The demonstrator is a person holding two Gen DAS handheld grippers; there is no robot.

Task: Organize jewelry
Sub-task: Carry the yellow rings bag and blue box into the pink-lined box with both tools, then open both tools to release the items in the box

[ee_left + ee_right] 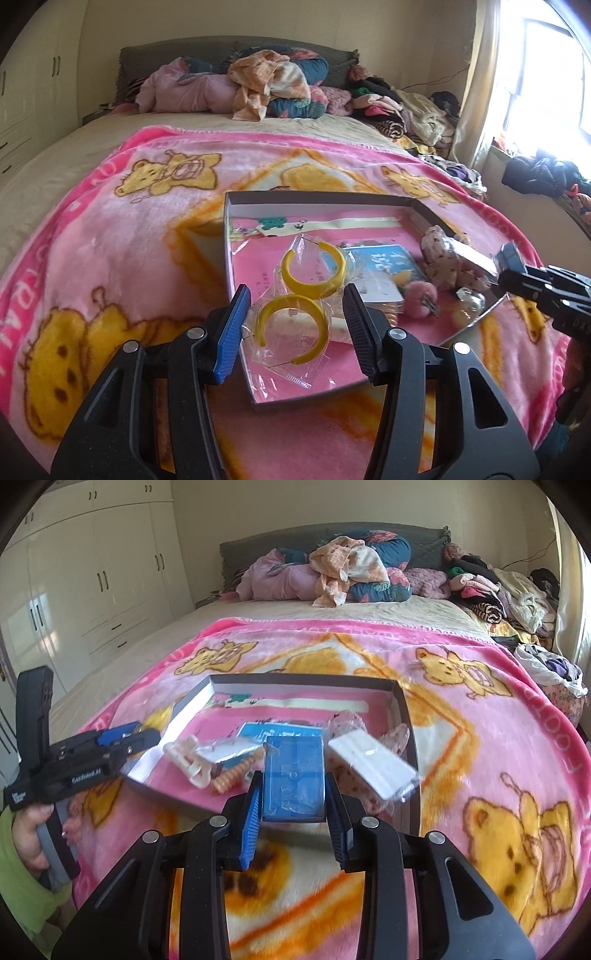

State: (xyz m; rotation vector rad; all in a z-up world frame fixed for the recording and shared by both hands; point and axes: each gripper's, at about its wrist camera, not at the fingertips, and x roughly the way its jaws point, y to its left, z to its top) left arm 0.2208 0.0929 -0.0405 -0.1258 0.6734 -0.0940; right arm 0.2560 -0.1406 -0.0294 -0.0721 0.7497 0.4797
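The left tongs [295,306] stand wide open, the bagged yellow hoop earrings [295,306] lying between their tips inside the shallow box [236,280] on the bed's pink blanket [110,236]. The right tongs [293,794] are closed on a blue case [293,779], held over the box's near edge.

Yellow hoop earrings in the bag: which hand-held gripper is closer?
Left. The left hand-held gripper is open around the yellow hoop earrings in the box. The right hand-held gripper, at the box's far side, holds a blue case.
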